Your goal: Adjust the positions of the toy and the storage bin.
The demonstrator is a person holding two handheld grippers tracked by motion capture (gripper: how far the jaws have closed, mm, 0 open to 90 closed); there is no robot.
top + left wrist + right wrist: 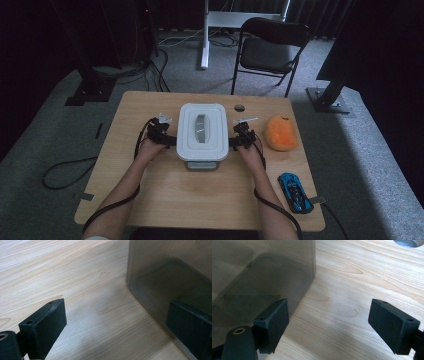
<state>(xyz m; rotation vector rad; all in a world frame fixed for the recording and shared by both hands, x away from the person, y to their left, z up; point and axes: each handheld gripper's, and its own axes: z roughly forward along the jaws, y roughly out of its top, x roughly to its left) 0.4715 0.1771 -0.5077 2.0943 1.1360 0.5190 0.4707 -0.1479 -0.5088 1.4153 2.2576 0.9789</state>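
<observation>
A white lidded container (pixel 202 131) with a grey handle on its lid stands in the middle of the wooden table (pixel 200 200). My left gripper (pixel 167 137) sits at its left side and my right gripper (pixel 235 141) at its right side, both low by the tabletop. In the left gripper view the left gripper (pixel 117 315) is open, one jaw over bare wood and the other against the translucent container wall (pixel 170 270). In the right gripper view the right gripper (pixel 329 312) is open too, with one jaw beside the container wall (pixel 262 270) and the other over the wood.
An orange plush toy (pixel 281 132) lies right of the container. A blue toy car (pixel 295 192) rests near the table's front right corner. A round cable hole (pixel 239 107) is behind the container. A black folding chair (pixel 272 50) stands beyond the table.
</observation>
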